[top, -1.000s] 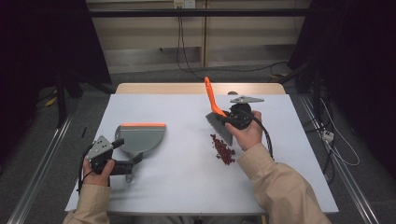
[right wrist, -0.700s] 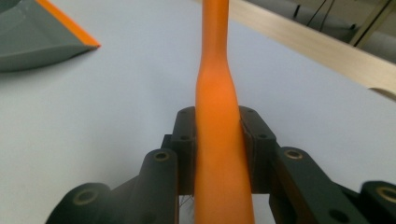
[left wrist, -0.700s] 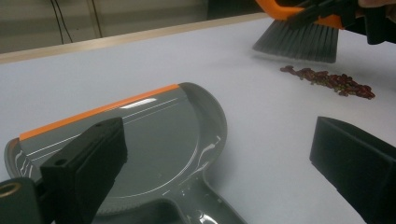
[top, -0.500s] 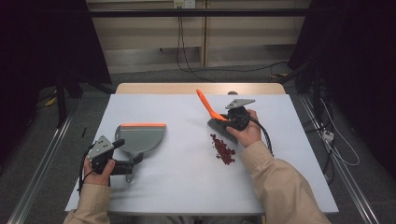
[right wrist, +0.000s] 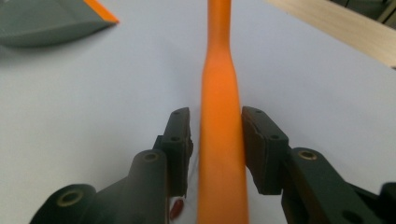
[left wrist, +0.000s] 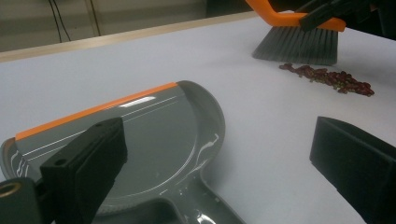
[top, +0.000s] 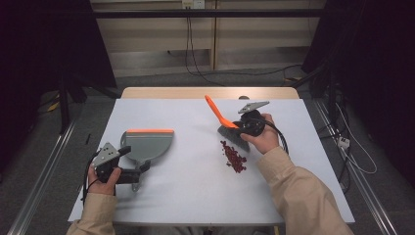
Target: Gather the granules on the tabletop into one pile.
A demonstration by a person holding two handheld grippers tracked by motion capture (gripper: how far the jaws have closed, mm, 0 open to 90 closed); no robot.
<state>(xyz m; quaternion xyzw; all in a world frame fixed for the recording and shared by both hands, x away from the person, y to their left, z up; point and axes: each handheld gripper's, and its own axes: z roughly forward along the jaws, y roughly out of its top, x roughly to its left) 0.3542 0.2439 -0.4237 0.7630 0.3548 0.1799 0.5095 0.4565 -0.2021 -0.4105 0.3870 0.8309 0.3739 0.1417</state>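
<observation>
A brush [top: 229, 125] with an orange handle and grey bristles stands on the white table [top: 195, 196], bristles down just behind a small pile of dark red beans [top: 233, 156]. My right gripper [top: 235, 126] is around the handle [right wrist: 219, 70]. Its jaws have just been opening: the handle still lies between them, with a thin gap at the left pad [right wrist: 180, 140]. A grey dustpan [top: 147, 144] with an orange lip lies flat at the left. My left gripper [top: 134, 161] stands open, jaws wide apart on either side of the dustpan's handle [left wrist: 201, 212], not pressing it.
The table's wooden far edge [top: 210, 92] runs behind the brush. Bare white surface separates the dustpan [left wrist: 140, 140] from the beans [left wrist: 327, 77]. Cables trail from both grippers. Metal rails flank the table on the floor.
The brush handle has tipped lower and to the left, and the bristles have settled on the table behind the beans. The left hand and dustpan have not moved.
</observation>
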